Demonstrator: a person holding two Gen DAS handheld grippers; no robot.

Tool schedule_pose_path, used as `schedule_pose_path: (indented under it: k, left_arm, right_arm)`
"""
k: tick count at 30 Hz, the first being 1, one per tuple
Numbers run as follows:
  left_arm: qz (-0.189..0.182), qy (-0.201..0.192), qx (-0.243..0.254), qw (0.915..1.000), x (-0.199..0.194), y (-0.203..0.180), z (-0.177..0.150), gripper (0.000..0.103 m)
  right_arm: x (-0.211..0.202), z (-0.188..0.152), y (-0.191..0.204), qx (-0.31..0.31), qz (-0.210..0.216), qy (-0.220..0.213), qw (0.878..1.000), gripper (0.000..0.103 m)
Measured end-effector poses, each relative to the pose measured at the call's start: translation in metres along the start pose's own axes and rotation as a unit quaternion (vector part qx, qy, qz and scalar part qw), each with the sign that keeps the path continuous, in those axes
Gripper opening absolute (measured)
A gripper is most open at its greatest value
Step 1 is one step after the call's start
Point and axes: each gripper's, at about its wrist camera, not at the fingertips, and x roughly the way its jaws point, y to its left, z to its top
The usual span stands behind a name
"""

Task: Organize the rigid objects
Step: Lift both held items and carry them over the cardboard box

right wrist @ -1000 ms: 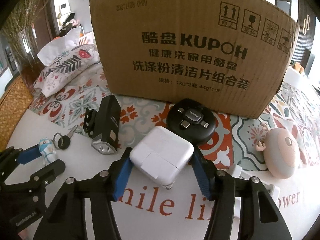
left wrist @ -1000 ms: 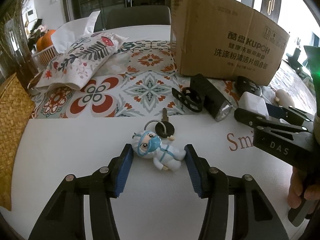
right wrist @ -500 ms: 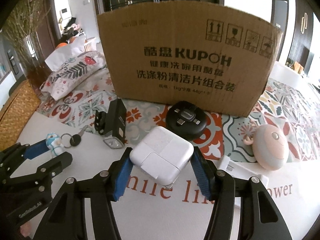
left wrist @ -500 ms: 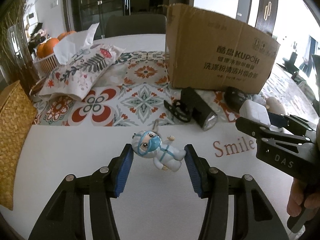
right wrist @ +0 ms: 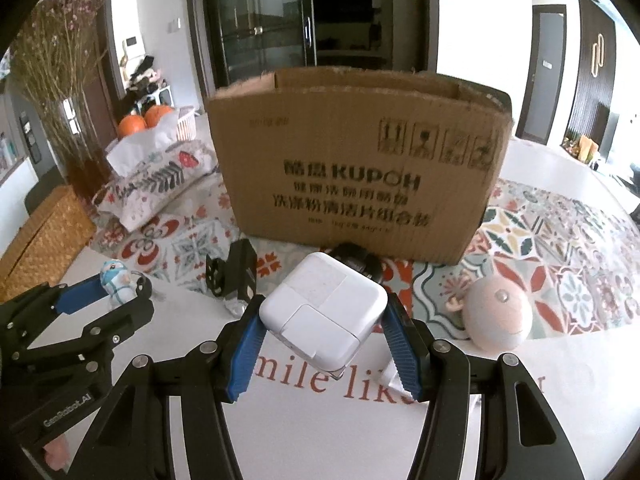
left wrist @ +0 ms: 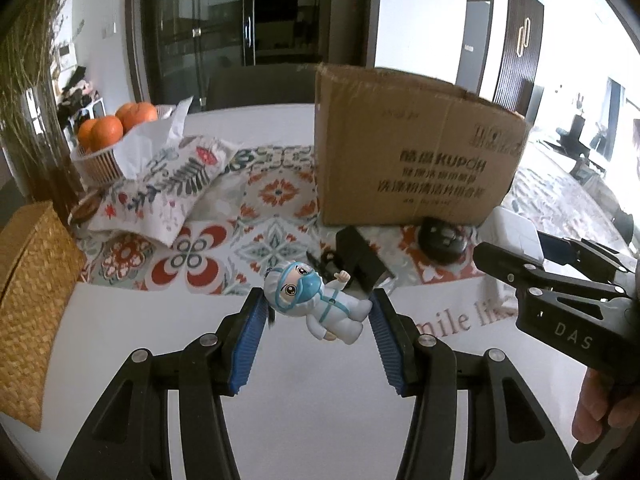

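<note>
Between the blue pads of my left tongs (left wrist: 316, 316) the little figurine (left wrist: 316, 300) in the white suit is clamped, head against the left pad and legs toward the right one. One second ago it lay on the white table with its key ring flat beside it; now it hangs above the surface, and the table (left wrist: 312, 408) looks farther below the tongs. My right tongs (right wrist: 322, 322) are closed on the white charger (right wrist: 324, 314), gripped by two opposite sides. It was already between the pads one second ago, but now it sits higher against the scene (the red lettering on the cloth shows under it), so I judge that both objects are lifted free.

Just beyond the left tongs lies the black bike light (left wrist: 360, 258), and beyond the right tongs the round black cable case (right wrist: 356, 258), partly hidden by the charger. To the right of the right tongs rests the pink round toy (right wrist: 498, 314). None of these three has moved.

Farther ahead stands the cardboard box (right wrist: 360, 176). Its open top is visible now from the right wrist view, which it was not before. I think this means both tongs are rising to drop their loads inside; three things then remain.
</note>
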Motion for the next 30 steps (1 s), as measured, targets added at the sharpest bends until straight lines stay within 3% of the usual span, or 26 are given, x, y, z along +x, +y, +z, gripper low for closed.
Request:
schedule_pose_path:
  k: [13, 30]
  left_arm:
    - [-0.015, -0.044, 0.007, 0.9989, -0.029, -0.018, 0.034, 0.052]
    - [-0.046, -0.073, 0.006, 0.9962, -0.043, -0.037, 0.097, 0.052]
  right_arm:
    - [-0.034, 0.020, -0.013, 0.016, -0.002, -0.042, 0.999, 0.059]
    - [-0.060, 0.066, -0.037, 0.041, -0.003, -0.076, 0.996, 0.059]
